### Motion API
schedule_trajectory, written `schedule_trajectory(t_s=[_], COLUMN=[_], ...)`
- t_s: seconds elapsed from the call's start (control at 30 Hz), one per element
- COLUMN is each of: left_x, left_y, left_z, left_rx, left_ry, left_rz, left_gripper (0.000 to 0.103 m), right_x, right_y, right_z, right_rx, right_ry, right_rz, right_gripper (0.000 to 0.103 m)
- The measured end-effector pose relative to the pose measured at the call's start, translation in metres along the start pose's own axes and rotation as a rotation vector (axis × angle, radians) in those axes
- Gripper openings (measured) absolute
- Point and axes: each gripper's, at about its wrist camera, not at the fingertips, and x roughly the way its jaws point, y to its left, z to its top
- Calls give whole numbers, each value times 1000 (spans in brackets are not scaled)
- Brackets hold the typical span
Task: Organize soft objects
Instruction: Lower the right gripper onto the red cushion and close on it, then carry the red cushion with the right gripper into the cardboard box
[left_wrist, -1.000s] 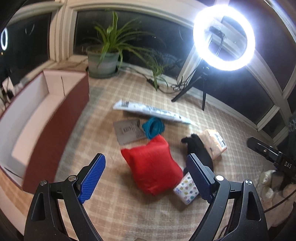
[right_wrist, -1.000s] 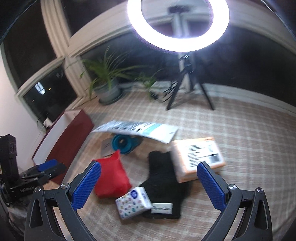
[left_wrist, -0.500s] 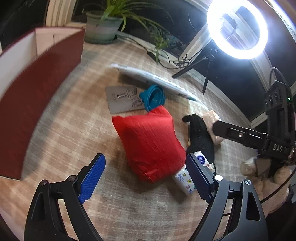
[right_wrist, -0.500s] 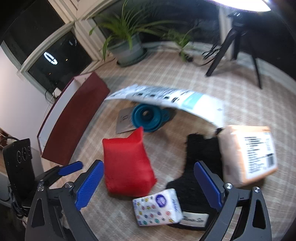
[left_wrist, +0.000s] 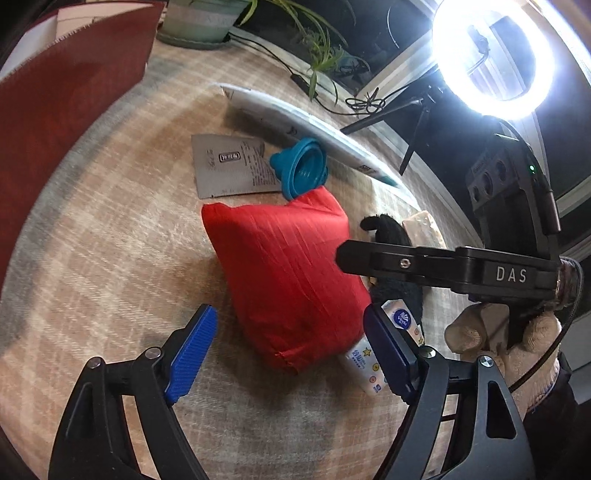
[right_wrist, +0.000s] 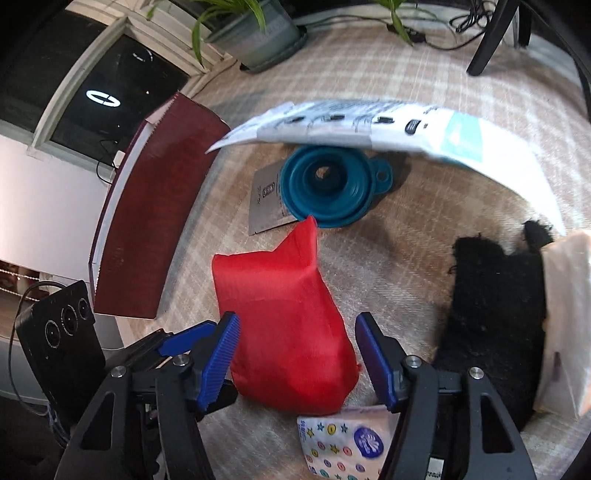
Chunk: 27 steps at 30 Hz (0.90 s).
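A red fabric bag (left_wrist: 284, 273) lies on the checked rug among other soft things. My left gripper (left_wrist: 291, 354) hangs over its near end, jaws wide and closing slightly, pads clear of it. In the right wrist view my right gripper (right_wrist: 297, 358) straddles the same red bag (right_wrist: 288, 314), jaws closing, pads at its sides but not visibly pressing. A patterned tissue pack (right_wrist: 343, 439) lies just under the right gripper. A black glove (right_wrist: 495, 314) and a peach wrapped package (right_wrist: 565, 314) lie to the right. A gloved hand (left_wrist: 498, 332) holds the right gripper's black frame (left_wrist: 443, 264).
A teal collapsible funnel (right_wrist: 325, 188) and a grey packet (right_wrist: 264, 206) lie beyond the bag, under a long white mailer (right_wrist: 369, 125). A dark red box (right_wrist: 147, 221) stands at the left. A potted plant (left_wrist: 195, 22) and a ring light (left_wrist: 491, 55) on a tripod stand at the back.
Both grippers came down toward the rug. The right one swung left from over the glove and tissue pack to over the red bag and narrowed its jaws. The left jaws narrowed slightly.
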Motion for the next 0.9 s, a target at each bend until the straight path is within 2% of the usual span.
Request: schedule_trajectory(t_s=[0.13,0.23,0.4,0.67,0.9], left_x=[7,12,22,24,4], left_y=[3,3,4,4,-4], left_z=[2,3,4,10,9], left_rx=[-14,-7,4,14,57], left_ry=[20,31,60,51,5], left_rz=[-14,-20,-40,-47,-34], left_gripper=[80,72,70,65,65], right_x=[9,13,15,16,0], right_y=[2,3,1,4,21], right_z=[1,0,2,0,-2], right_rx=[-17,-26,-9,8,11], right_ry=[32,46,54,60,34], right_rz=[-8,-16,-5,16,36], right_gripper=[59,57,54,48,47])
